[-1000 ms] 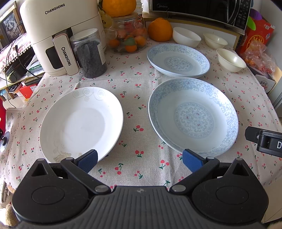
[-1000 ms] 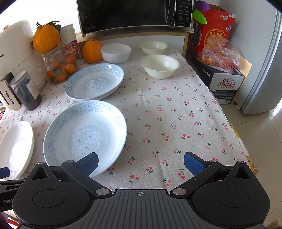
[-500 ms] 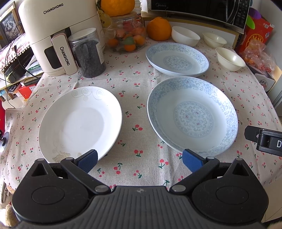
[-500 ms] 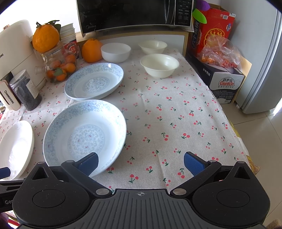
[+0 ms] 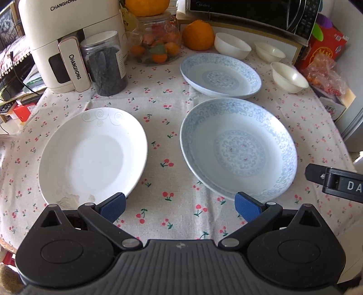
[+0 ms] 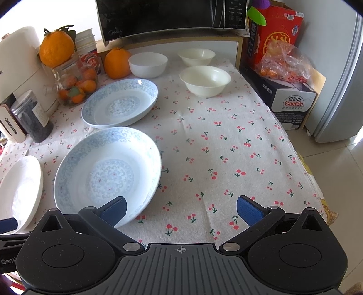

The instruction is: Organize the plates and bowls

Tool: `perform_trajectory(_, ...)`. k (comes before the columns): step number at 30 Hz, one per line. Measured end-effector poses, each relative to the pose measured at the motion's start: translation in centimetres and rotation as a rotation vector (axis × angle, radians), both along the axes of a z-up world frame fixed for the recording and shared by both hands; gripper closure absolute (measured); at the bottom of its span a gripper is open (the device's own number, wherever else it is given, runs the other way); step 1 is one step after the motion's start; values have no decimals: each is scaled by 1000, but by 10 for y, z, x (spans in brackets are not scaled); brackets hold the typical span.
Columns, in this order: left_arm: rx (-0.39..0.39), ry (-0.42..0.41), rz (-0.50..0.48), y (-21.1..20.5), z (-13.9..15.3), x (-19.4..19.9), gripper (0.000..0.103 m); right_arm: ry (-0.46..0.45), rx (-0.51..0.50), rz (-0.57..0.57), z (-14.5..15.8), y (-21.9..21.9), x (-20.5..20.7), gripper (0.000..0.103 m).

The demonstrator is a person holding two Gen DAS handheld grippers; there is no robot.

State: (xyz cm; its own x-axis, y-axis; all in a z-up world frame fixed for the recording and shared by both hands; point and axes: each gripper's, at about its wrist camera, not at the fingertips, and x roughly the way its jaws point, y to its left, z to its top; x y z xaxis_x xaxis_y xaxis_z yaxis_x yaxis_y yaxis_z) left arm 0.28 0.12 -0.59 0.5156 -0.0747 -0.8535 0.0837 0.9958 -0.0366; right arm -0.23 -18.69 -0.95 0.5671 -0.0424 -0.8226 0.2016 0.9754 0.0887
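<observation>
A white plate (image 5: 90, 154) (image 6: 19, 192) lies at the near left of the cherry-print tablecloth. To its right is a blue-patterned plate (image 5: 238, 147) (image 6: 109, 174), with a second blue-patterned plate (image 5: 220, 74) (image 6: 120, 102) behind it. Three small white bowls (image 5: 231, 45) (image 5: 270, 51) (image 5: 289, 77) stand at the back right; in the right wrist view they are the bowls (image 6: 147, 63) (image 6: 196, 55) (image 6: 205, 79). My left gripper (image 5: 180, 205) is open, low over the cloth between the two near plates. My right gripper (image 6: 181, 207) is open, its left finger over the near blue plate's rim.
A white air fryer (image 5: 68, 38), a dark jar (image 5: 104, 63) and a glass jar of fruit (image 5: 156, 47) line the back left. An orange (image 5: 198, 35) and a microwave (image 6: 172, 15) are at the back. Boxes and a bag (image 6: 283, 68) crowd the right edge.
Both views have shifted slightly: the plates sit a little lower left in the left wrist view. Both grippers stay open and nothing on the table has moved.
</observation>
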Motion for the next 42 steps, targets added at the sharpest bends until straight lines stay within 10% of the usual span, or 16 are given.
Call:
perform_trajectory(18,-187,-10,-12,8,-1,5,8,-36,324,-3,-16,-30,14,0)
perform_trajectory(26,-286,-22,-35,8,-10,9,35,-73,557,-52,-38,-51,17,3)
perform_trajectory(35,-315,1,-11,9,-27,20,76,-50,554,-43,-59,-45,23,65)
perform_trajectory(42,-271,-12,-34,4,-29,19,82,-49,532,-37,-64,-40,25,93)
